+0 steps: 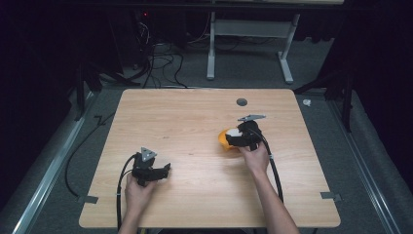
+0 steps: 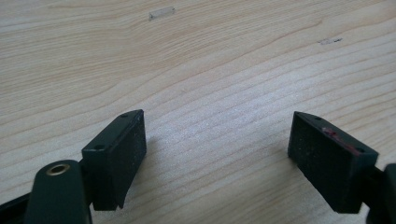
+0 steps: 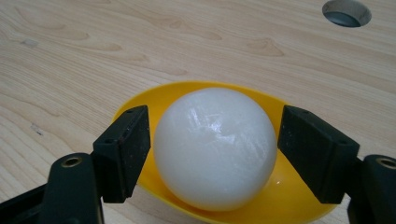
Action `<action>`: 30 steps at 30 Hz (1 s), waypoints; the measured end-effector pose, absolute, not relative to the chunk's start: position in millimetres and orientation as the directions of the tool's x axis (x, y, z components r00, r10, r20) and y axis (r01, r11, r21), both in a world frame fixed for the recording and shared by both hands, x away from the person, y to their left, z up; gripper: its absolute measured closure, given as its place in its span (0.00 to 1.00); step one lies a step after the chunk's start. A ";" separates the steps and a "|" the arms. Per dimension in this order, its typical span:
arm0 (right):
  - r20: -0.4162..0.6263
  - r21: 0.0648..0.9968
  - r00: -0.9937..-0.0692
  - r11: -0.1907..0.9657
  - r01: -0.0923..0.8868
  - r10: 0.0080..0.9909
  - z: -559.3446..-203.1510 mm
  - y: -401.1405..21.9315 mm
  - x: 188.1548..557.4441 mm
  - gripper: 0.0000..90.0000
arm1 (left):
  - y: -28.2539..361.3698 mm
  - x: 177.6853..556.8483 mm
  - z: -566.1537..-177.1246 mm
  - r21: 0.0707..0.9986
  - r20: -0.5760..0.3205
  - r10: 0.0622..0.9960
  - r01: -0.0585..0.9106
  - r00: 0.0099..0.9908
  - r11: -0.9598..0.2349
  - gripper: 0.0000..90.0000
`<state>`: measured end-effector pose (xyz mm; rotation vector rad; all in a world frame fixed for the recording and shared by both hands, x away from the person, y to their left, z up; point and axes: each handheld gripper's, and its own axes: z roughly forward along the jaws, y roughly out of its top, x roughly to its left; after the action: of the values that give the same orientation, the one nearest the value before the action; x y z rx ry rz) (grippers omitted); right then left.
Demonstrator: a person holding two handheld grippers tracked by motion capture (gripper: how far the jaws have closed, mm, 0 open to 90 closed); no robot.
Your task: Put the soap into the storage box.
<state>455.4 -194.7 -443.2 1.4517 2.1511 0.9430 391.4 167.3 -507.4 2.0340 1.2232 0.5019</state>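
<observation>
A white ball (image 3: 215,147) sits in a shallow yellow dish (image 3: 187,93) on the wooden table. In the high view the yellow dish (image 1: 224,138) lies right of the table's middle, partly covered by my right gripper (image 1: 242,135). My right gripper (image 3: 214,140) is open, its jaws standing on either side of the ball with small gaps to it. My left gripper (image 1: 155,171) rests low over the table near the front left. In its own view the left gripper (image 2: 217,149) is open, with bare wood between its fingers.
A round cable hole (image 1: 241,102) is cut in the table (image 1: 185,117) near its far edge, also seen as a hole (image 3: 346,12) beyond the dish. Cables trail from both grippers toward the front edge. A white table frame (image 1: 253,34) stands on the floor behind.
</observation>
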 end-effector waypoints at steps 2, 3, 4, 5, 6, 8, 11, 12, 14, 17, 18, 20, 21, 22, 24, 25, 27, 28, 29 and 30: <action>0.056 0.712 -0.399 0.244 0.658 0.915 -441.3 -195.3 454.0 0.29 | 167.3 391.4 -507.4 0.733 -0.027 0.877 0.606 0.479 -0.308 0.22; 0.056 0.713 -0.397 0.241 0.658 0.916 -440.5 -195.2 453.3 0.29 | 167.3 391.4 -507.4 0.733 -0.026 0.877 0.606 0.479 -0.309 0.22; 0.052 0.716 -0.398 0.243 0.654 0.916 -439.9 -195.3 453.0 0.29 | 167.2 391.4 -507.4 0.733 -0.026 0.878 0.606 0.479 -0.309 0.22; 0.051 0.717 -0.399 0.245 0.652 0.916 -439.1 -195.6 452.7 0.29 | 167.3 391.4 -507.4 0.733 -0.026 0.877 0.606 0.479 -0.309 0.22; 0.050 0.719 -0.399 0.244 0.650 0.915 -438.5 -195.9 452.4 0.29 | 167.4 391.4 -507.3 0.733 -0.026 0.877 0.606 0.479 -0.309 0.22; 0.050 0.721 -0.399 0.244 0.649 0.915 -437.8 -196.3 451.7 0.29 | 167.3 391.4 -507.4 0.733 -0.027 0.877 0.606 0.479 -0.309 0.22; 0.048 0.724 -0.405 0.247 0.644 0.913 -436.7 -197.1 450.6 0.29 | 167.3 391.4 -507.4 0.733 -0.026 0.877 0.606 0.479 -0.309 0.22; 0.048 0.726 -0.406 0.248 0.642 0.913 -436.1 -197.4 450.1 0.29 | 167.3 391.4 -507.4 0.733 -0.027 0.877 0.606 0.479 -0.309 0.22; 0.048 0.729 -0.409 0.248 0.638 0.911 -434.5 -197.6 448.9 0.29 | 167.2 391.4 -507.4 0.733 -0.026 0.878 0.606 0.479 -0.309 0.22; 0.052 0.736 -0.411 0.243 0.632 0.910 -431.8 -198.7 446.5 0.29 | 167.2 391.4 -507.4 0.733 -0.026 0.878 0.606 0.479 -0.309 0.22; 0.051 0.739 -0.412 0.243 0.628 0.910 -431.2 -199.2 445.8 0.29 | 167.2 391.4 -507.4 0.733 -0.025 0.877 0.606 0.479 -0.310 0.22; 0.049 0.740 -0.414 0.245 0.626 0.909 -429.7 -199.7 444.3 0.30 | 167.1 391.4 -507.4 0.733 -0.026 0.878 0.606 0.479 -0.309 0.22; 0.048 0.741 -0.413 0.245 0.625 0.909 -429.0 -200.0 443.5 0.30 | 167.2 391.4 -507.4 0.733 -0.026 0.878 0.606 0.479 -0.309 0.22; 0.046 0.743 -0.415 0.246 0.623 0.909 -428.5 -200.5 442.8 0.30 | 167.2 391.4 -507.4 0.733 -0.026 0.877 0.606 0.479 -0.309 0.22; 0.049 0.745 -0.414 0.243 0.622 0.909 -427.3 -201.7 441.6 0.30 | 167.2 391.4 -507.4 0.733 -0.025 0.878 0.606 0.479 -0.309 0.22; 0.048 0.746 -0.415 0.244 0.619 0.908 -426.7 -202.5 441.1 0.30 | 167.1 391.3 -507.4 0.733 -0.025 0.878 0.606 0.479 -0.310 0.22; 0.049 0.751 -0.412 0.238 0.615 0.910 -425.2 -204.4 439.7 0.30 | 167.0 391.3 -507.4 0.733 -0.024 0.878 0.606 0.479 -0.310 0.22; 0.050 0.753 -0.412 0.236 0.614 0.910 -424.6 -205.2 439.0 0.30 | 167.0 391.3 -507.4 0.733 -0.024 0.878 0.606 0.479 -0.310 0.22; 0.056 0.756 -0.409 0.229 0.614 0.911 -423.5 -206.1 437.7 0.30 | 167.0 391.3 -507.4 0.733 -0.024 0.878 0.606 0.479 -0.310 0.22; 0.055 0.758 -0.410 0.229 0.610 0.910 -423.3 -206.8 437.3 0.30 | 167.0 391.3 -507.4 0.733 -0.023 0.878 0.605 0.479 -0.311 0.22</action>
<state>437.3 -206.8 -423.3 1.4007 2.1075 1.0160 391.3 167.0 -507.4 2.0363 1.2226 0.5055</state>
